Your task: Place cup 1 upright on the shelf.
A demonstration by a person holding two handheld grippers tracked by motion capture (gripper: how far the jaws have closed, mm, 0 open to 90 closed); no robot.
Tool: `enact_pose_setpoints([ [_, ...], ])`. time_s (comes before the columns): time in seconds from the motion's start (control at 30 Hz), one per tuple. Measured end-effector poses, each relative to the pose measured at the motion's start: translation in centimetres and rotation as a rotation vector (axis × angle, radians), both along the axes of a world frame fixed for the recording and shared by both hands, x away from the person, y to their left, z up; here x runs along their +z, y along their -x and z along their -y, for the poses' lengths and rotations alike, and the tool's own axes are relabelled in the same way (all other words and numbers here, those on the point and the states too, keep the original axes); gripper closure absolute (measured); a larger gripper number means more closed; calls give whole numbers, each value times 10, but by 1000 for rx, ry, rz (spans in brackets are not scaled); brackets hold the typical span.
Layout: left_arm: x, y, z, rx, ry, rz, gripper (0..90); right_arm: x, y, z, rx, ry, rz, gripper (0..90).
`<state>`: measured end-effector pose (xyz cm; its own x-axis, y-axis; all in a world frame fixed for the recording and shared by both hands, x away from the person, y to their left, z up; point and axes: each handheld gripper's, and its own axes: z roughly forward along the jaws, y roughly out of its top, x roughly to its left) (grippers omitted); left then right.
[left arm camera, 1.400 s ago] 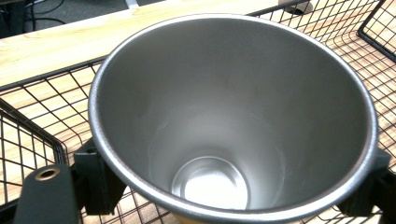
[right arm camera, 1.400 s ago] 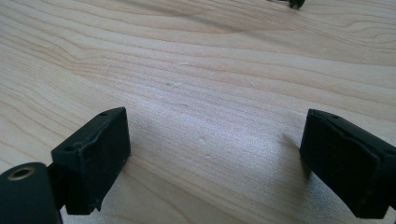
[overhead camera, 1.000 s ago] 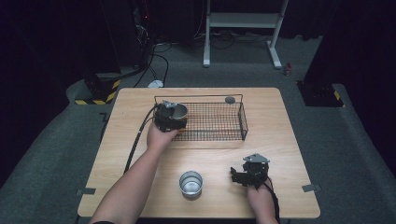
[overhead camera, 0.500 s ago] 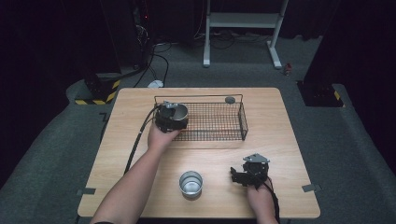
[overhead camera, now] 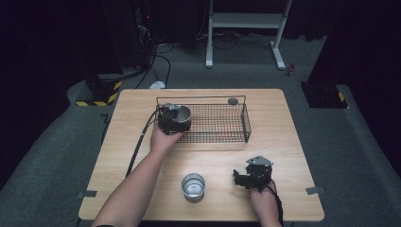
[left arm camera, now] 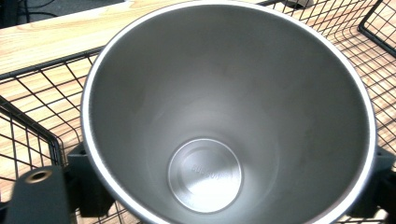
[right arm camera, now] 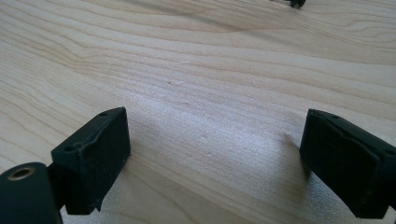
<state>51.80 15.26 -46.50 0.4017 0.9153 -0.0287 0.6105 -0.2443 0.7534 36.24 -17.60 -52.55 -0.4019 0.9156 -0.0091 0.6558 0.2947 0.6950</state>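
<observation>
A steel cup (overhead camera: 179, 113) (left arm camera: 224, 116) sits upright at the left end of the black wire basket (overhead camera: 217, 138), with its mouth toward the left gripper view's camera. My left gripper (overhead camera: 173, 121) (left arm camera: 229, 184) has a jaw on each side of the cup. Its jaws have just been opening with the cup between them, and the cup's rim hides the pads. A second steel cup (overhead camera: 193, 185) stands on the table near the front edge. To the right of that cup, my right gripper (overhead camera: 240, 178) (right arm camera: 215, 163) rests low over bare wood, open, with nothing between its jaws.
The wire basket (left arm camera: 32, 93) stands at the back middle of the wooden table (overhead camera: 283, 142). A small dark round thing (overhead camera: 232, 100) lies by its back rim. A cable (overhead camera: 139, 144) trails from the left gripper off the table's left front.
</observation>
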Motion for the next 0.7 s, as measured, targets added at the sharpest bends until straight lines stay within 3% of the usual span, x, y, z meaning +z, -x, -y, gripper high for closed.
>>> enact_pose_setpoints([
  [0.3,4,5,2,3,-18,27,24,0,0,0,0,0,0,86],
  [0.5,7,10,-2,5,-28,41,5,0,0,0,0,0,0,86],
  [0.6,9,13,-4,13,3,42,5,0,0,0,0,0,0,86],
  [0.7,12,15,-5,9,-11,50,5,0,0,0,0,0,0,86],
])
